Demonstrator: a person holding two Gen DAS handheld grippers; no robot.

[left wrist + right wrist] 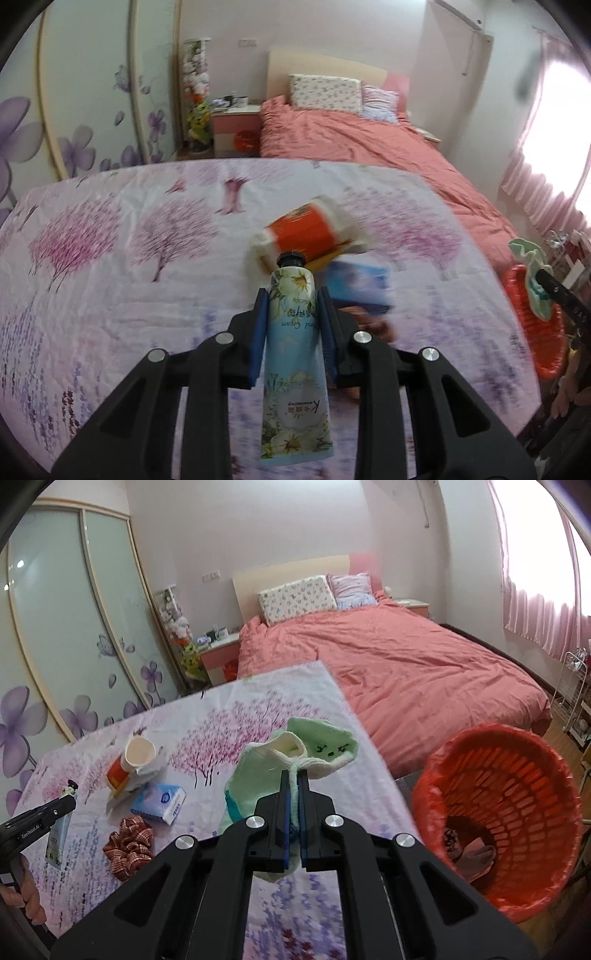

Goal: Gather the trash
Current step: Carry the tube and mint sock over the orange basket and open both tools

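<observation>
**Two claws, each with one item in its grip**

The left claw (291, 306) is clenched on one floral hand-cream tube (293, 354), lifted above the desk (110, 295); the right claw (293, 779) is clamped on one pale green sock (295, 753), just beside the one red basket (517, 794), which holds a few dark scraps; on the desk lie one checked scrunchie (129, 843), one blue tissue pack (159, 801), one tipped paper cup (131, 762); beyond stands one pink bed (406, 664) with two pillows.

Basket (517, 812) right of table (258, 716)
</observation>
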